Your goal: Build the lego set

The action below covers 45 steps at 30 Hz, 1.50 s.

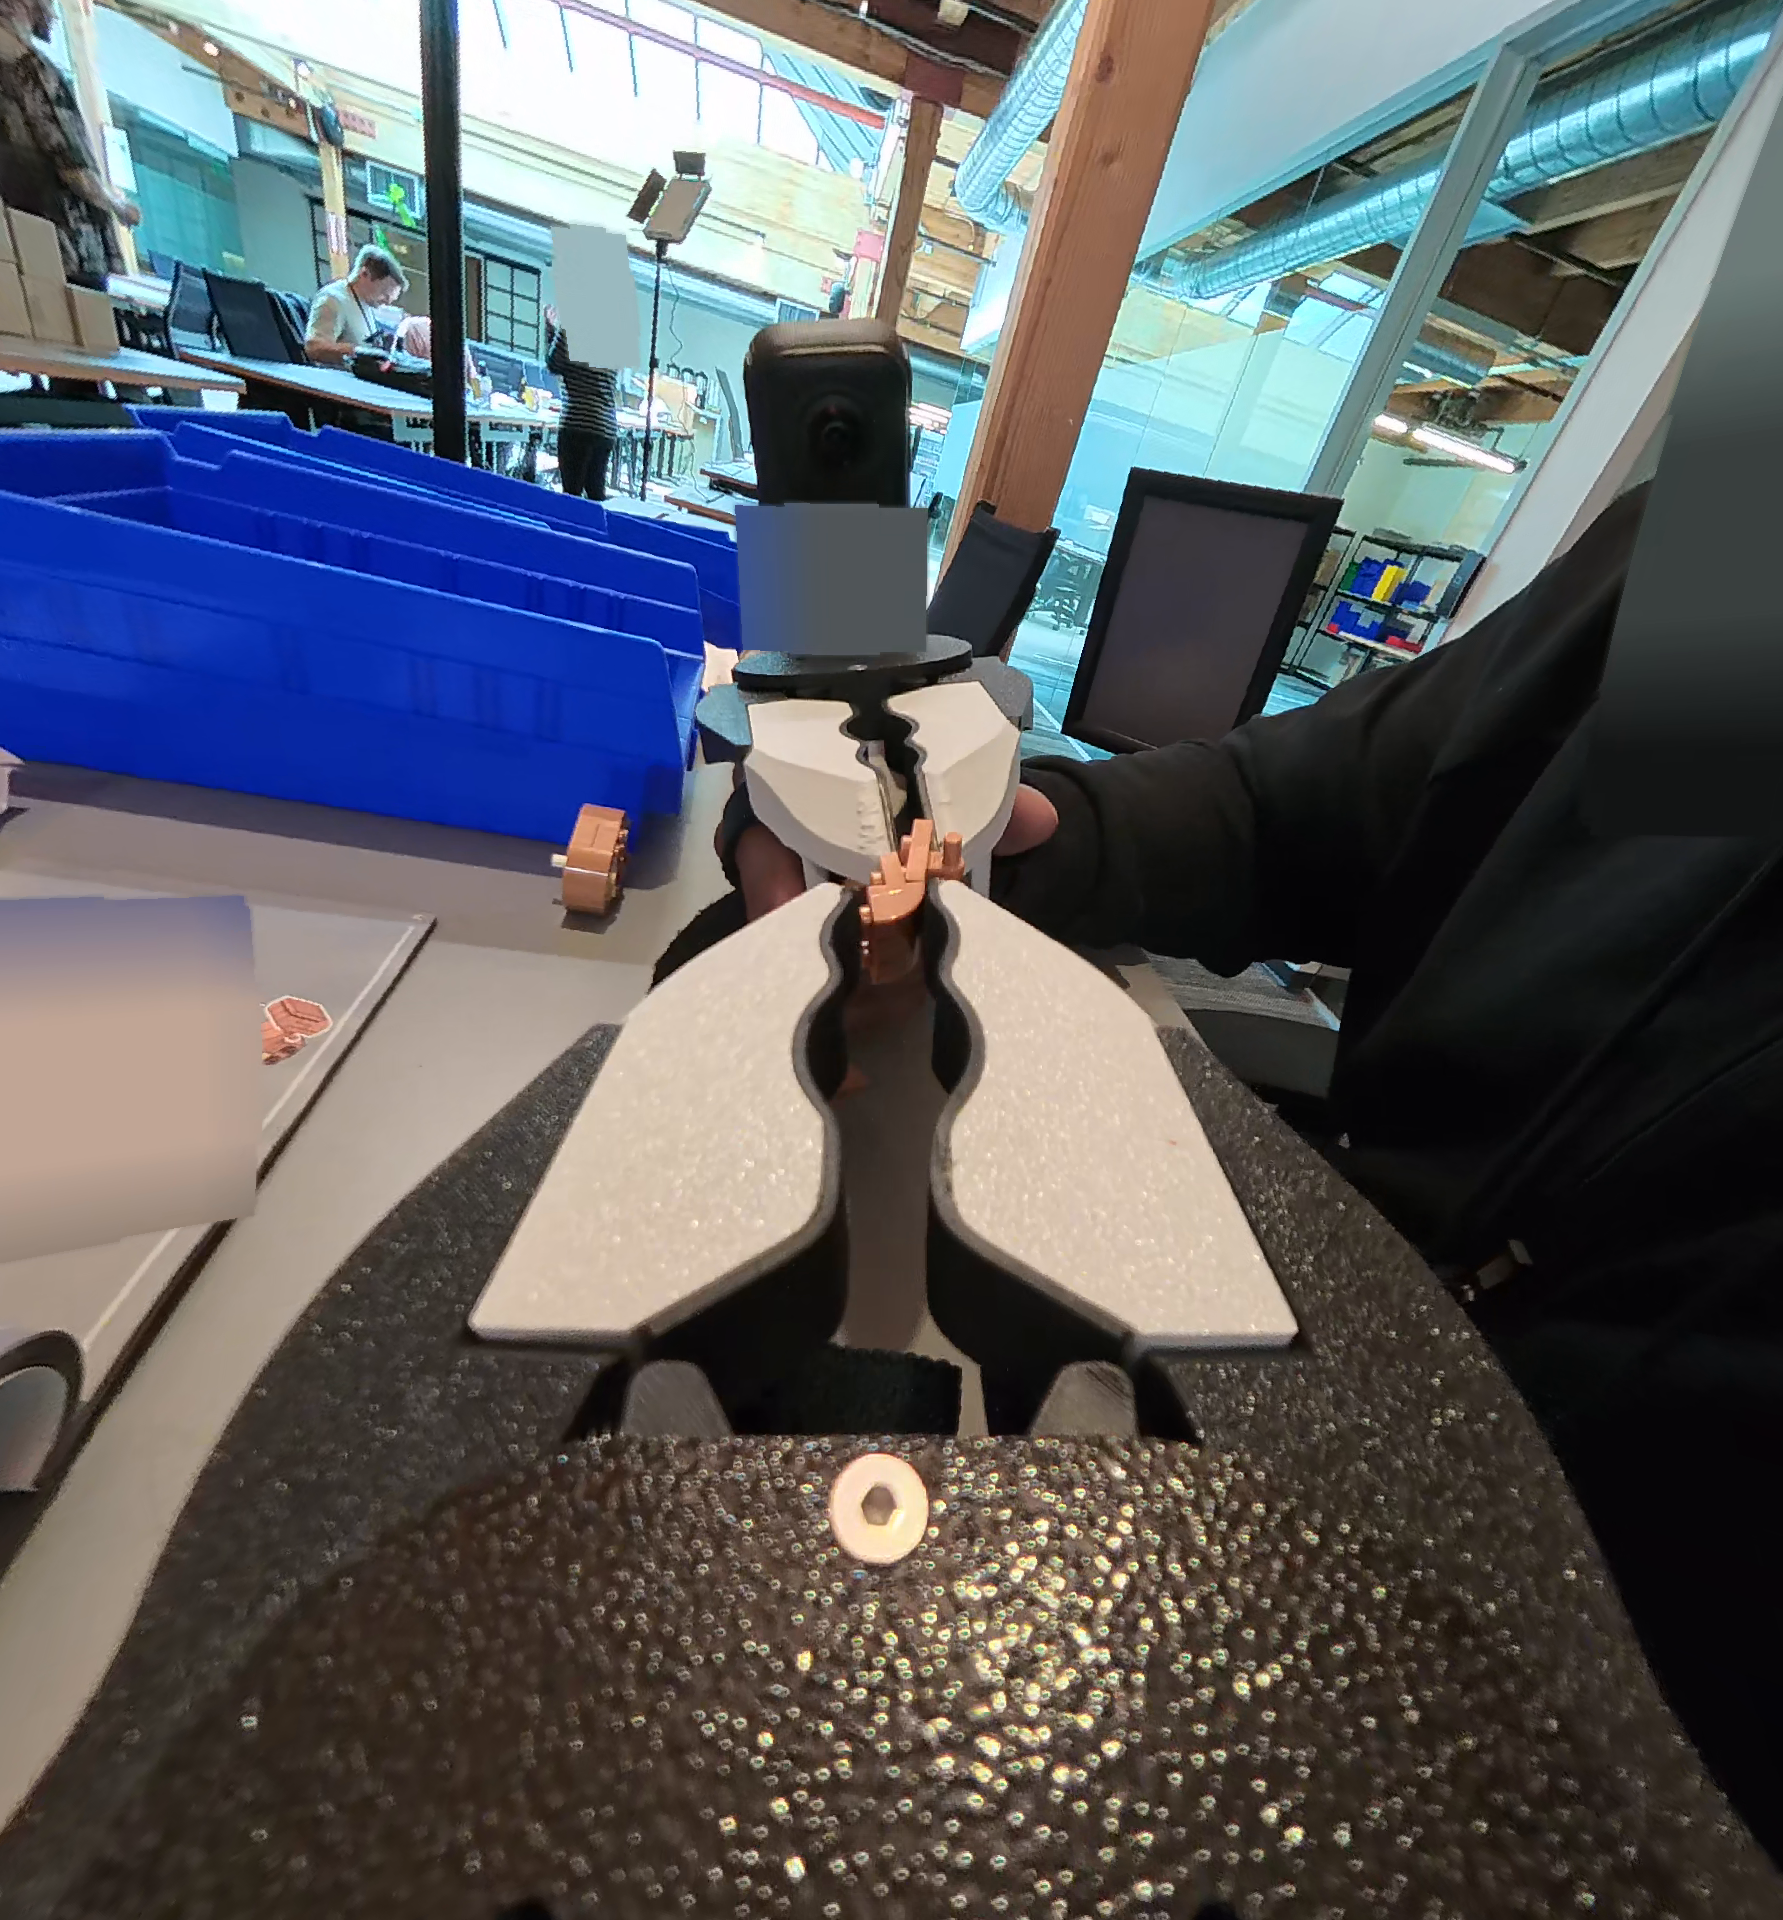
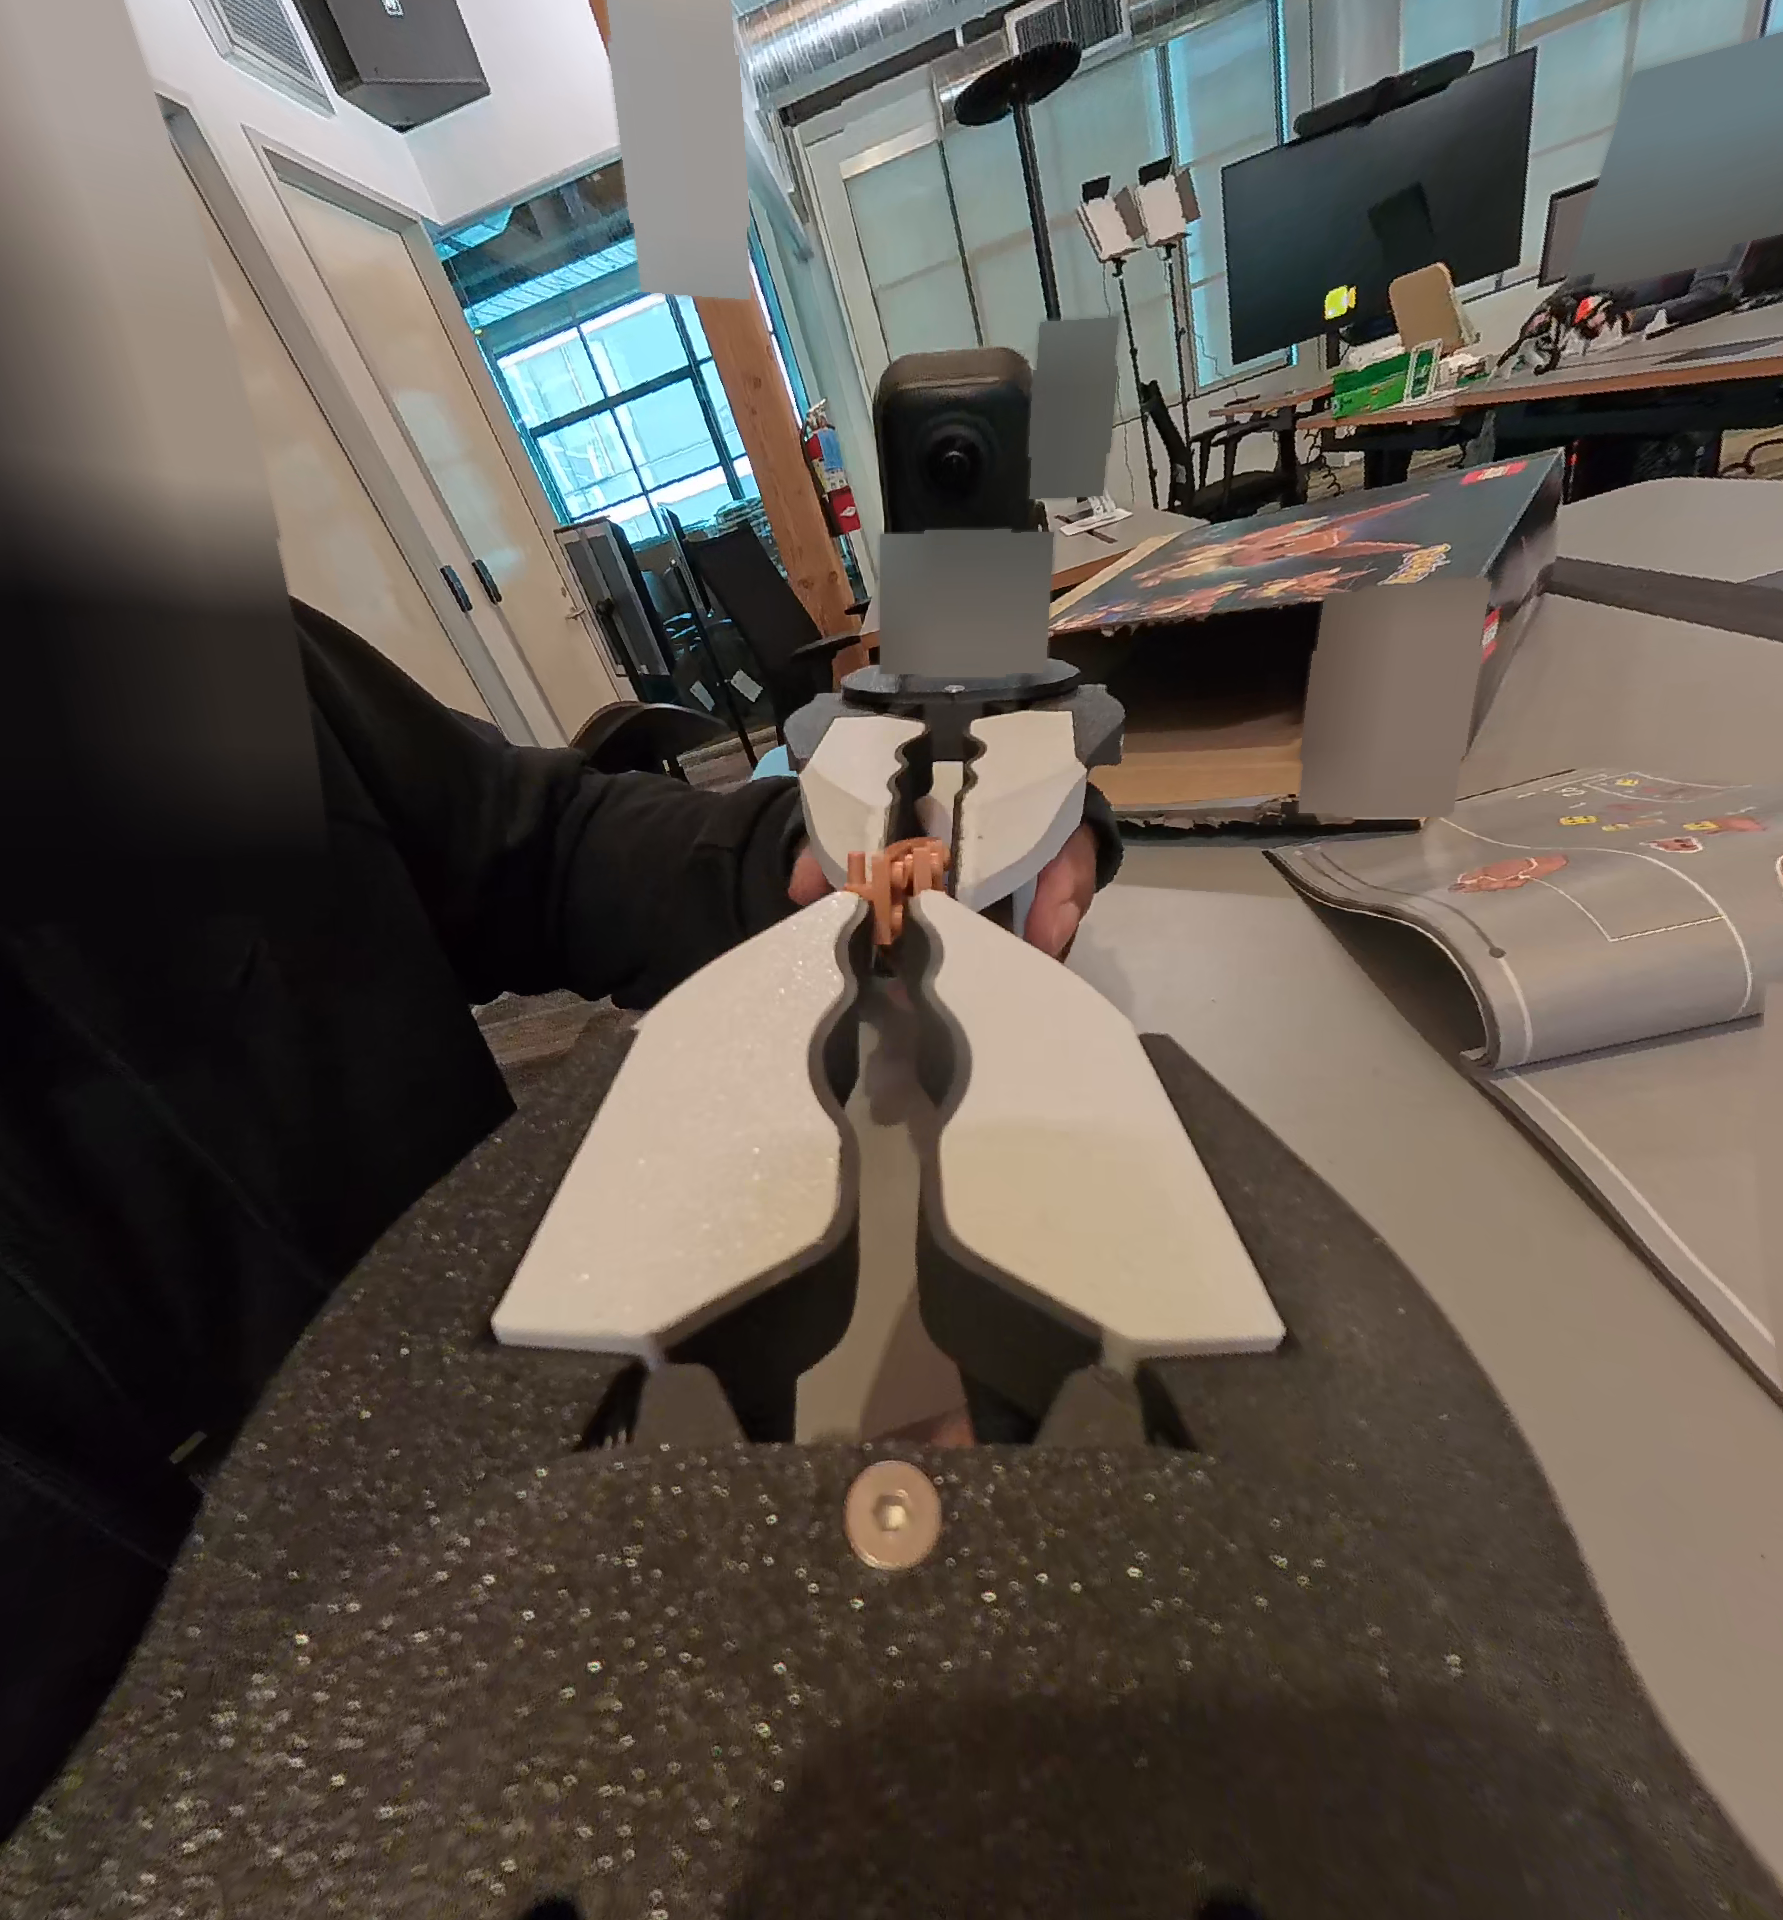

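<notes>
L gripper (image 1: 887,920): jaws nearly closed, white fingers (image 1: 721,1091) clamp a small copper-brown brick piece (image 1: 889,935) at the tips; piece sits in the narrow front of the wavy slot, pads look pressed on both sides. R gripper (image 2: 892,914): jaws almost shut too, tips pinch a thinner orange-brown pin part (image 2: 882,904). Both held up off the table, tip to tip, facing each other, so the two parts meet/touch in the gap btwn grippers; whether they're already joined, can't tell.

My read: to do this well, keep both squeezes firm, line the parts up straight on one axis, push slow w/o twisting. Tiny parts, shallow tip grip, so a slip or pop-out looks like the main risk.

Just beyond: gloved hands in black sleeves behind each gripper. On the grey table (image 1: 347,831): a round copper-brown wheel-like assembly (image 1: 594,860) standing on edge just beside the blue bins (image 1: 295,644), near an open instruction booklet (image 2: 1593,935). Farther: opened cardboard set box (image 2: 1313,582). Background: office desks, monitors, ppl well apart.
</notes>
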Tool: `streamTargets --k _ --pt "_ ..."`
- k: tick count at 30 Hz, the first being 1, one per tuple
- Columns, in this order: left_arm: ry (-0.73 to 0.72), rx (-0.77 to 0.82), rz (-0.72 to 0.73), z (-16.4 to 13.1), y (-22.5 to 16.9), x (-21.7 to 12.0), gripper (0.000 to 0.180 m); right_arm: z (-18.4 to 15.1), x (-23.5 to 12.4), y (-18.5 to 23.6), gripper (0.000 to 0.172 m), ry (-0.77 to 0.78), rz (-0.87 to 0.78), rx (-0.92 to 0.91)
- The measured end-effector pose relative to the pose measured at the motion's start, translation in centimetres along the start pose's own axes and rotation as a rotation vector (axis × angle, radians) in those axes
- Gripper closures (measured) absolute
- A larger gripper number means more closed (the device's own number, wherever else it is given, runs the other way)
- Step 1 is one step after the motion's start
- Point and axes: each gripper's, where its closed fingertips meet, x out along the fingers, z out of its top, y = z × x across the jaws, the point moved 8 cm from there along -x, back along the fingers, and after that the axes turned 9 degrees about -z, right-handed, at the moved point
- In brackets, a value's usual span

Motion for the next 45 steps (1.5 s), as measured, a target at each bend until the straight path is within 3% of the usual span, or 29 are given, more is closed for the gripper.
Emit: streamTargets --k 12,18,45 --pt "0.039 0.178 0.008 0.3 -1.0 0.1 0.171 0.4 -0.1 0.8 0.161 0.006 -0.019 -0.096" --pt "0.07 0.237 0.009 0.4 -1.2 0.1 0.171 0.2 0.0 1.2 0.166 0.013 -0.002 -0.119" --pt "0.287 0.302 0.01 0.3 -2.0 0.4 0.17 -0.5 0.2 1.6 0.167 0.125 0.012 -0.205"
